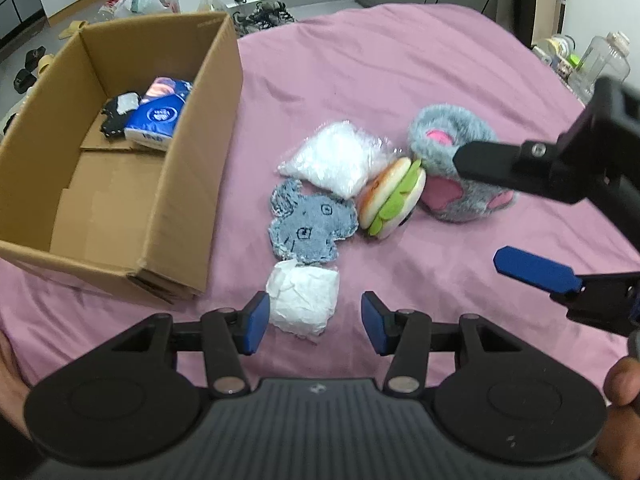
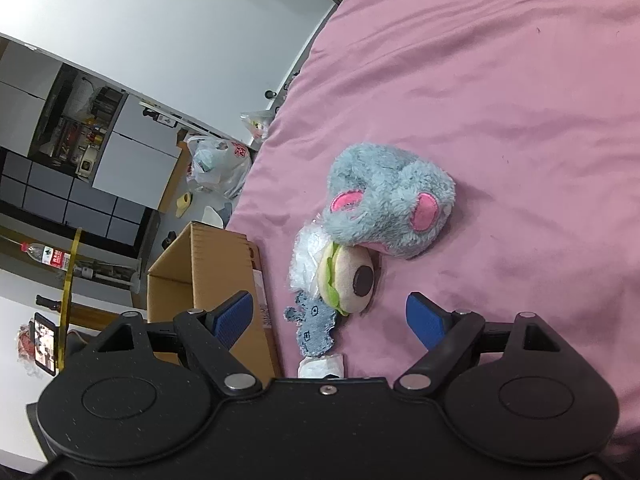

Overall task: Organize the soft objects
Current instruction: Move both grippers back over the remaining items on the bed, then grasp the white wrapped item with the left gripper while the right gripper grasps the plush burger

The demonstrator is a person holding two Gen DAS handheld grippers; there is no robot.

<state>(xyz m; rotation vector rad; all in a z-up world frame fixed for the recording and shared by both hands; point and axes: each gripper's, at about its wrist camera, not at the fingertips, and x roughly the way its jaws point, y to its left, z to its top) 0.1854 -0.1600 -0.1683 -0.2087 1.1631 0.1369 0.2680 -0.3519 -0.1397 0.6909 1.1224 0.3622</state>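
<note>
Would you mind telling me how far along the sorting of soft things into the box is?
Done: a blue tissue pack and a black item lie in the brown cardboard box. In hand: nothing; the left hand-held gripper is open around the white crumpled paper wad. Left: that wad, denim patch, clear-wrapped white bundle, plush burger, grey furry slippers on the pink bedsheet.

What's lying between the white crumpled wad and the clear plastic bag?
The blue knitted patch lies between the wad and the bag, seen in the left wrist view.

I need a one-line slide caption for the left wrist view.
Open left gripper nears a white crumpled wad on the pink bedsheet, beside a cardboard box.
</note>
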